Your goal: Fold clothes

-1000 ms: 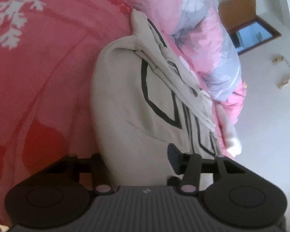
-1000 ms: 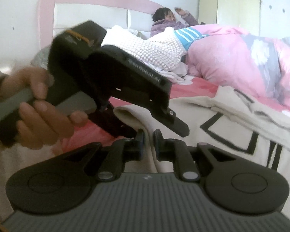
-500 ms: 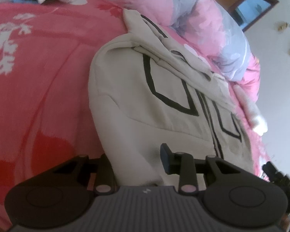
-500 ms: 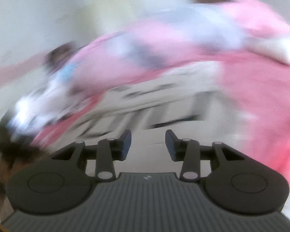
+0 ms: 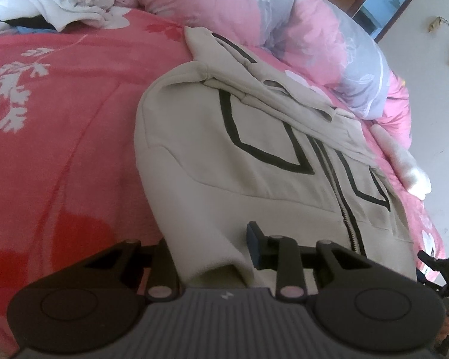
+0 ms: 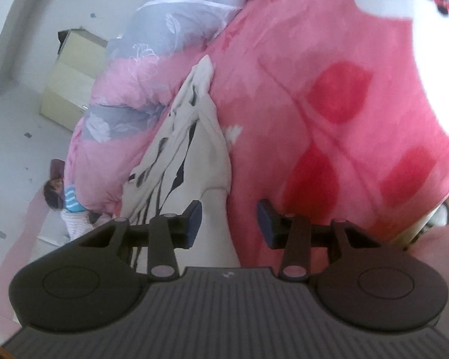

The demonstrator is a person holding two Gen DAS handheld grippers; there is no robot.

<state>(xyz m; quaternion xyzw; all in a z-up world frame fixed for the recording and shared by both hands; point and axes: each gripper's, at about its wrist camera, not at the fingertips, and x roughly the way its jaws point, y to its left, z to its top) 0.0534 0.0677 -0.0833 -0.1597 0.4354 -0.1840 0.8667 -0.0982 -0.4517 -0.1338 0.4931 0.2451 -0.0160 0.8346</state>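
A beige zip jacket (image 5: 254,155) with black outlines lies spread on the pink-red blanket (image 5: 60,119). My left gripper (image 5: 208,245) is at the jacket's near edge, shut on a thick fold of it. The fold covers its left finger, and its right finger (image 5: 256,243) presses against the cloth. In the right wrist view the same jacket (image 6: 194,155) runs away from me in a long strip. My right gripper (image 6: 229,221) stands open over its near corner. The cloth lies beside the left pad, and bare blanket (image 6: 329,104) shows by the right pad.
A rolled pink and grey quilt (image 5: 314,30) lies along the jacket's far side. Loose clothes (image 5: 45,3) are piled at the head of the bed. A person (image 6: 55,191) lies there too. A pale cabinet (image 6: 71,89) stands by the wall. A white plush piece (image 5: 410,173) is near the bed's edge.
My right gripper was shut beside the left gripper; it has swung away, rolled over and opened at another edge of the jacket. The left gripper has narrowed on its fold and rolled slightly.
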